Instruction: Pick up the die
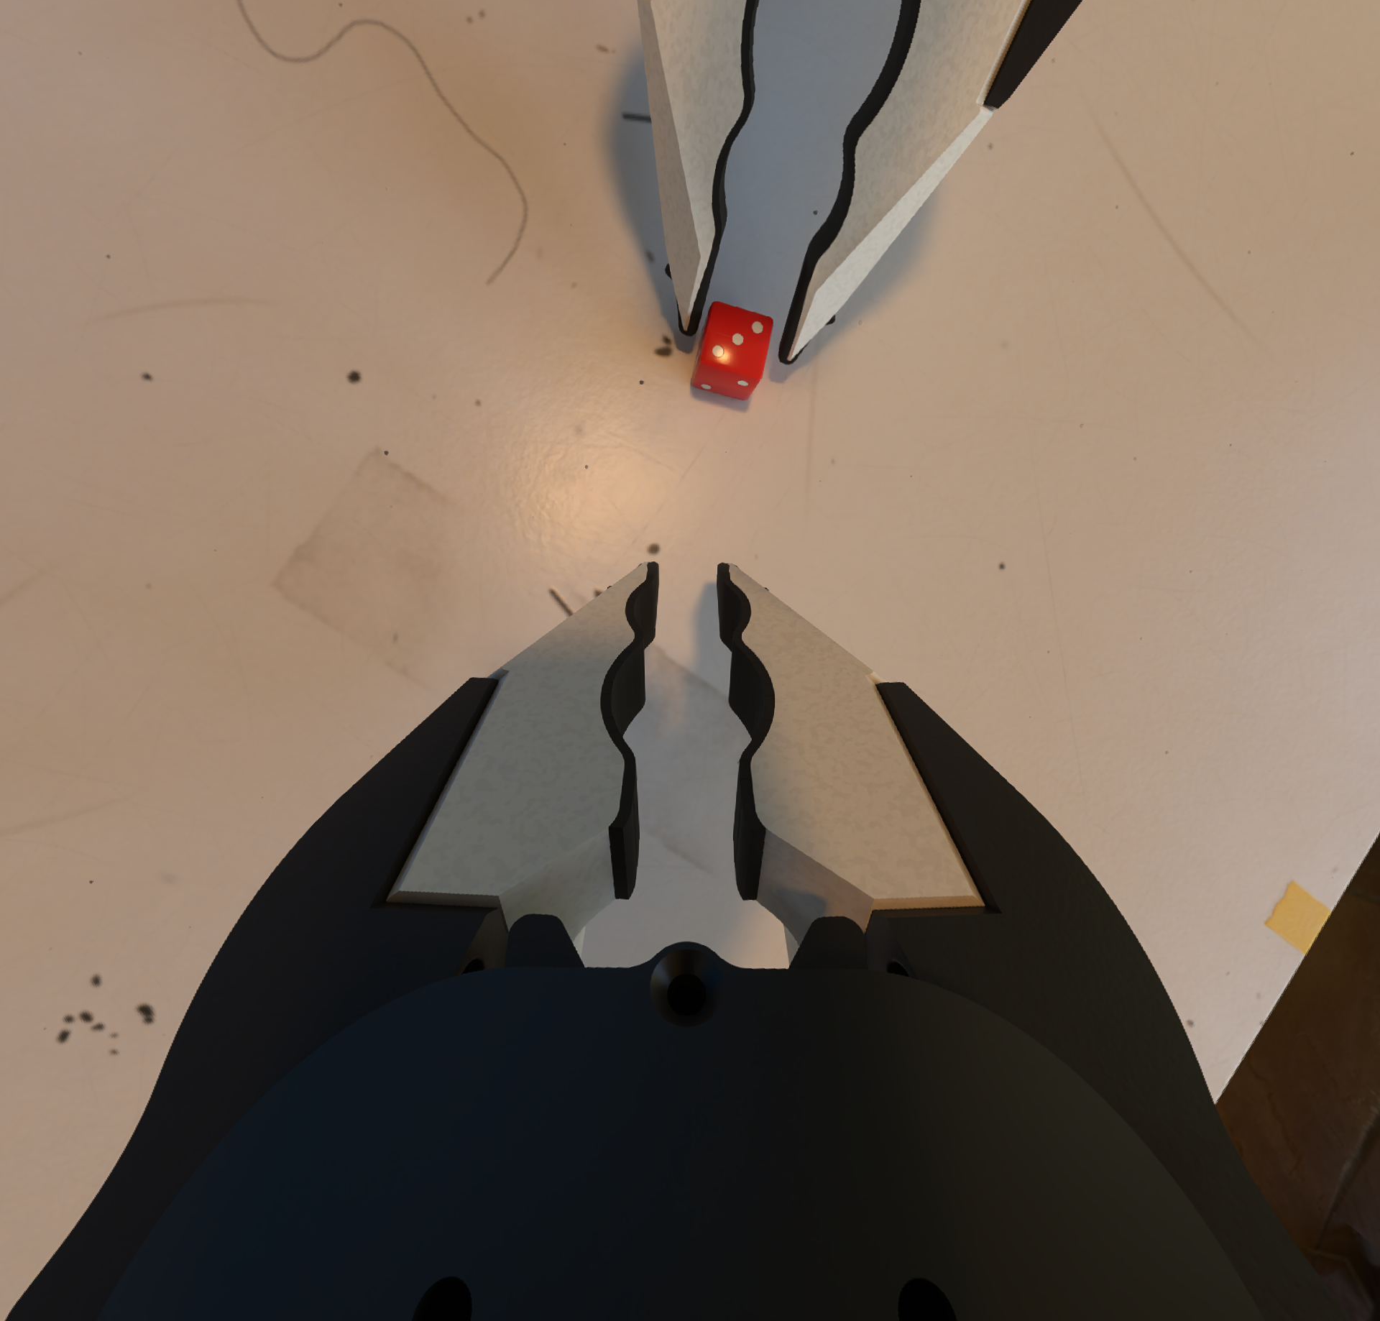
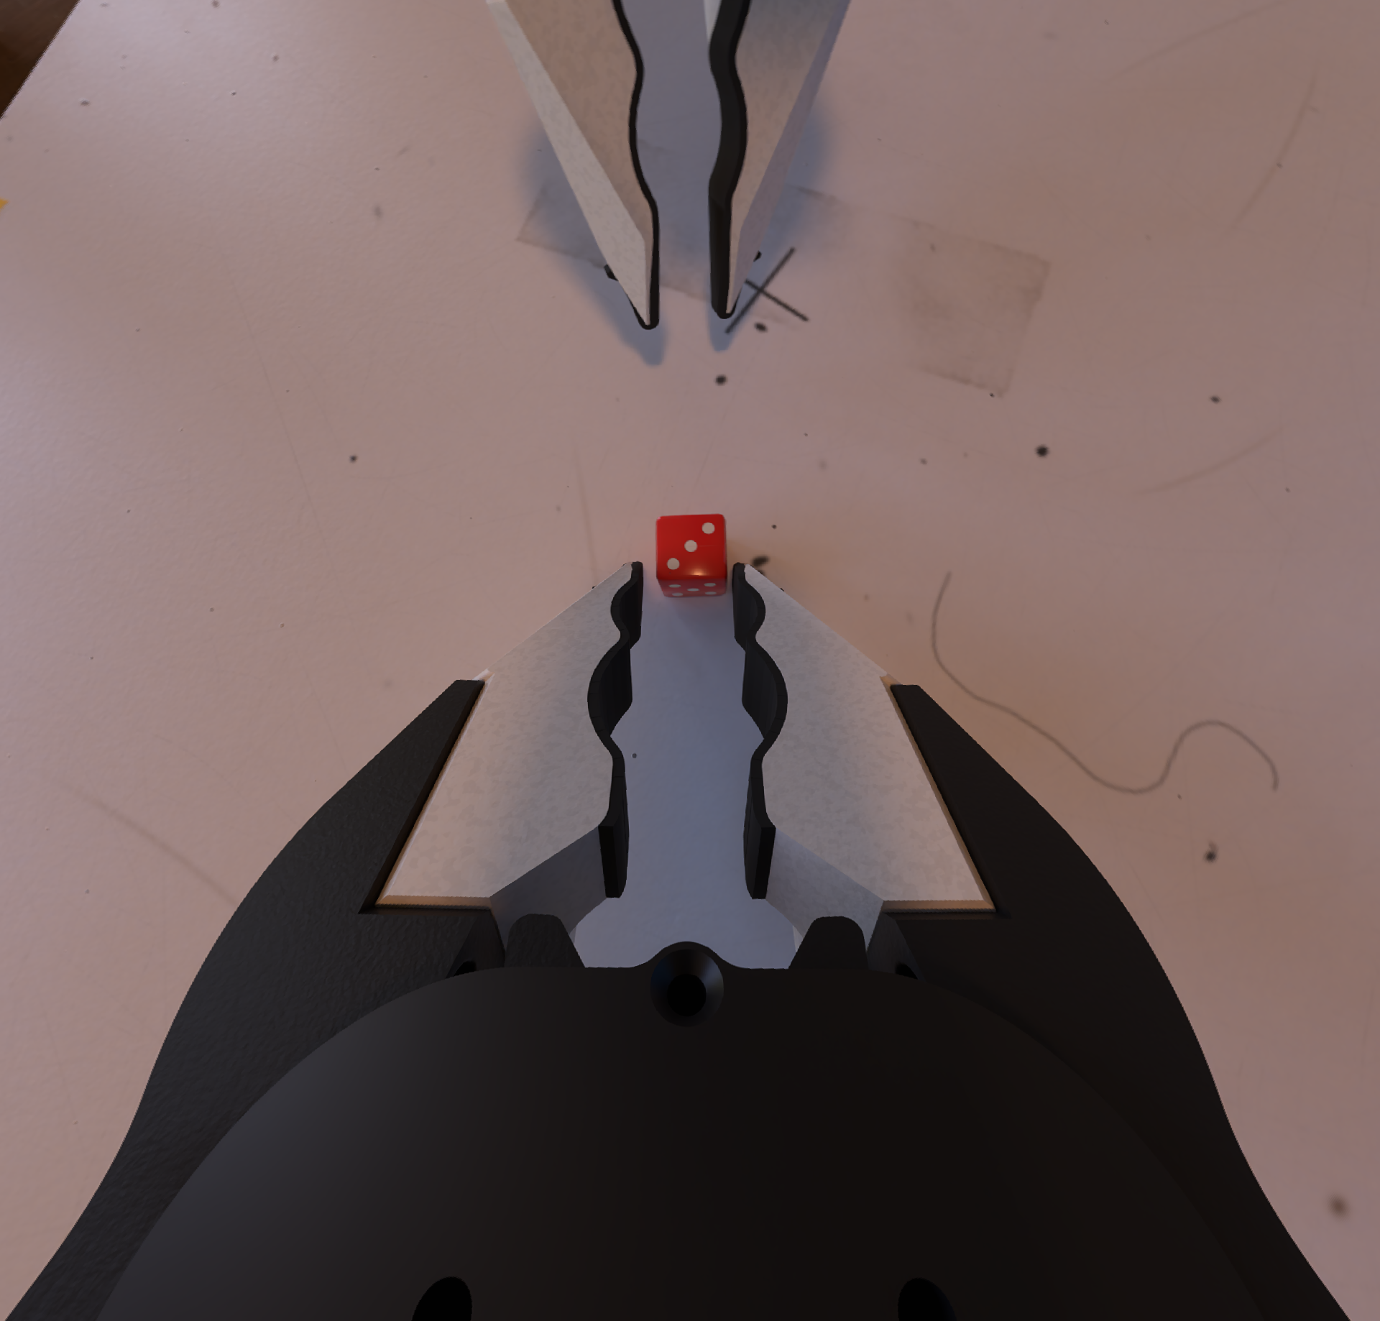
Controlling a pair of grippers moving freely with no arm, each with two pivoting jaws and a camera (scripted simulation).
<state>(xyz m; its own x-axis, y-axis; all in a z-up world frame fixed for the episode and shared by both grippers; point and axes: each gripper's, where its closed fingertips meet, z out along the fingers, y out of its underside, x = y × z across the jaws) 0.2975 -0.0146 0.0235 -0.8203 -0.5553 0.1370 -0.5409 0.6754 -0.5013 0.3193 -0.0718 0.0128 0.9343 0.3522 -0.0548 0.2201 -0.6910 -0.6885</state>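
Observation:
A small red die (image 2: 691, 550) with white pips rests on the pale table (image 2: 299, 389). My right gripper (image 2: 687, 570) is open, and its fingertips (image 2: 635, 576) flank the near half of the die with a thin gap on each side. In the left wrist view the die (image 1: 732, 350) sits at the tips of the right gripper (image 1: 735, 344), which comes in from the top. My left gripper (image 1: 687, 568) is open only narrowly and is empty, a short way from the die and facing it. It also shows at the top of the right wrist view (image 2: 684, 318).
The table carries dark specks, a pencil squiggle (image 1: 418, 90), a clear tape patch (image 1: 373, 561) and a pencil cross (image 2: 769, 292). The table edge (image 1: 1284, 1001) runs at the lower right of the left wrist view, near a yellow tape piece (image 1: 1298, 925).

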